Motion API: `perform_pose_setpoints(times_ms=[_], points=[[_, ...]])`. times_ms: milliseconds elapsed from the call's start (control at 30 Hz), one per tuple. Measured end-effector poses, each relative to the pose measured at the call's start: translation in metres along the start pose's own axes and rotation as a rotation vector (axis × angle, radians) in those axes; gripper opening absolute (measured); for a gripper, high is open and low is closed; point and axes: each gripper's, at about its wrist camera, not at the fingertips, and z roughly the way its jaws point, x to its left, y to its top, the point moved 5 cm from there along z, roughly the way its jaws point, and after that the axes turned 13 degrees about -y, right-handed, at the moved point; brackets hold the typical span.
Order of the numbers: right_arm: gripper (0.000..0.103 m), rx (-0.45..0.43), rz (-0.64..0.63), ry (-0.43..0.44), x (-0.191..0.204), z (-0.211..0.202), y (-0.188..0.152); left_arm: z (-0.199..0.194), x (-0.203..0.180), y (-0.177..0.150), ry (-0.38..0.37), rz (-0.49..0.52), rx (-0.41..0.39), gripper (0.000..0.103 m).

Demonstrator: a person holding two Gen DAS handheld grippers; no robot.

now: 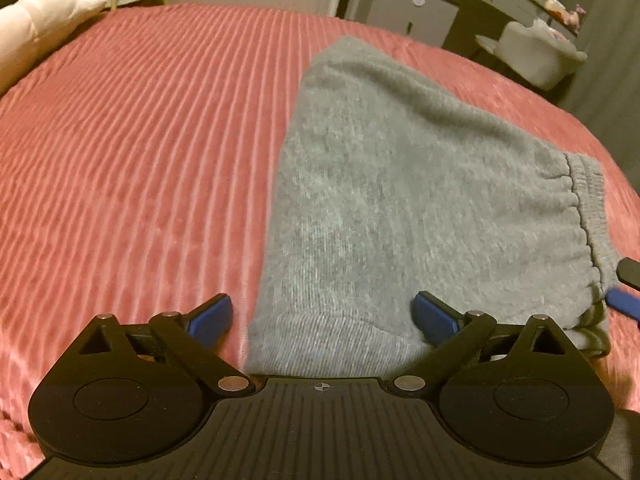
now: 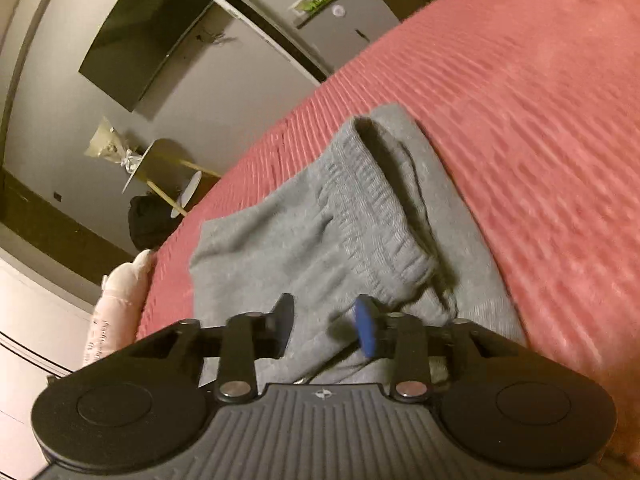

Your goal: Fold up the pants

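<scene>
Grey sweatpants lie folded on the red ribbed bedspread. A ribbed leg cuff sits at the near end and the gathered waistband at the right. My left gripper hangs open and wide just above the cuff, its blue pads on either side of it and not pressing. In the right wrist view the waistband is folded over the pants. My right gripper hovers over the grey cloth, rolled to one side, jaws partly open with nothing gripped. Its blue tip shows at the left view's right edge.
A pale plush toy lies at the bed's far left corner. Beyond the bed stand a grey dresser and a light chair. A dark screen hangs on the wall, with a small side table beside the bed.
</scene>
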Motion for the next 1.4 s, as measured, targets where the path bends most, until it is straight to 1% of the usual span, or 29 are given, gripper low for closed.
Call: perform_pose_setpoints(times_ms=[33, 67, 100, 133, 200, 267, 300, 333, 367, 433, 500, 533, 567, 600, 633, 667, 700, 733, 767, 800, 867, 967, 1000, 1067, 1167, 1267, 1367, 1400], points=[[0.05, -0.002, 0.035, -0.017, -0.005, -0.001, 0.001, 0.0, 0.001, 0.0, 0.001, -0.013, -0.001, 0.1], [0.072, -0.008, 0.077, -0.049, -0.012, -0.003, 0.001, 0.0, 0.002, 0.0, 0.004, -0.024, -0.003, 0.101], [0.078, -0.022, 0.119, -0.085, -0.021, -0.005, 0.001, -0.001, 0.004, -0.001, 0.005, -0.028, -0.004, 0.101], [0.078, -0.035, 0.148, -0.099, -0.028, -0.004, 0.001, -0.002, 0.004, -0.003, 0.009, -0.026, -0.006, 0.101], [0.078, -0.01, 0.195, -0.096, -0.041, 0.001, -0.001, -0.001, 0.002, -0.003, 0.024, -0.009, -0.012, 0.101], [0.077, 0.005, 0.232, -0.075, -0.048, 0.007, 0.0, 0.0, 0.0, -0.002, 0.038, 0.005, -0.017, 0.101], [0.073, 0.003, 0.239, -0.061, -0.048, 0.009, 0.002, -0.001, 0.0, -0.003, 0.044, 0.008, -0.019, 0.101], [0.062, -0.005, 0.236, -0.038, -0.046, 0.009, 0.004, -0.002, -0.001, -0.003, 0.046, 0.007, -0.022, 0.101], [0.06, -0.005, 0.232, -0.042, -0.041, 0.011, 0.002, -0.002, -0.001, -0.003, 0.046, 0.005, -0.022, 0.101], [0.059, 0.016, 0.225, -0.074, -0.041, 0.015, 0.003, -0.004, 0.0, -0.004, 0.047, -0.005, -0.027, 0.101], [0.06, 0.053, 0.234, -0.078, -0.043, 0.019, 0.0, -0.005, 0.001, -0.004, 0.045, -0.008, -0.029, 0.102], [0.063, 0.06, 0.239, -0.073, -0.041, 0.021, 0.003, -0.004, 0.001, -0.004, 0.046, -0.01, -0.028, 0.102], [0.067, 0.068, 0.244, -0.061, -0.041, 0.023, 0.003, -0.003, 0.001, -0.004, 0.046, -0.011, -0.027, 0.102], [0.07, 0.088, 0.255, -0.033, -0.04, 0.028, 0.003, -0.002, 0.001, -0.004, 0.047, -0.013, -0.026, 0.102], [0.076, 0.11, 0.274, 0.0, -0.04, 0.033, 0.003, 0.0, 0.001, -0.003, 0.047, -0.016, -0.026, 0.102], [0.076, 0.128, 0.3, 0.041, -0.04, 0.04, 0.003, 0.0, 0.001, -0.003, 0.046, -0.019, -0.026, 0.102], [0.075, 0.142, 0.335, 0.071, -0.042, 0.047, 0.004, 0.0, 0.002, -0.003, 0.045, -0.022, -0.027, 0.102], [0.064, 0.144, 0.376, 0.082, -0.046, 0.052, 0.004, 0.0, 0.002, -0.004, 0.044, -0.023, -0.028, 0.102], [0.057, 0.142, 0.406, 0.084, -0.049, 0.054, 0.005, 0.0, 0.001, -0.004, 0.044, -0.022, -0.03, 0.102], [0.056, 0.145, 0.421, 0.095, -0.051, 0.056, 0.005, 0.0, 0.001, -0.004, 0.045, -0.021, -0.03, 0.102], [0.056, 0.136, 0.423, 0.101, -0.052, 0.056, 0.004, 0.001, 0.001, -0.004, 0.052, -0.015, -0.031, 0.102], [0.059, 0.097, 0.389, 0.113, -0.045, 0.053, 0.004, 0.002, 0.001, -0.004, 0.058, -0.017, -0.031, 0.103], [0.057, 0.093, 0.379, 0.108, -0.043, 0.054, 0.004, 0.002, 0.001, -0.004, 0.057, -0.018, -0.032, 0.103], [0.045, 0.07, 0.336, 0.077, -0.037, 0.05, 0.005, 0.0, 0.0, -0.004, 0.056, -0.015, -0.036, 0.103], [0.04, -0.007, 0.217, 0.042, -0.02, 0.03, 0.01, -0.004, -0.001, -0.004, 0.05, -0.008, -0.05, 0.103], [0.039, -0.077, 0.156, 0.05, -0.009, 0.01, 0.015, -0.006, -0.002, -0.004, 0.039, 0.001, -0.062, 0.103], [0.04, -0.102, 0.132, 0.015, -0.019, 0.002, 0.017, -0.006, -0.002, -0.004, 0.034, 0.003, -0.056, 0.103], [0.04, -0.094, 0.125, -0.012, -0.023, 0.006, 0.017, -0.004, -0.001, -0.004, 0.039, 0.002, -0.049, 0.103]])
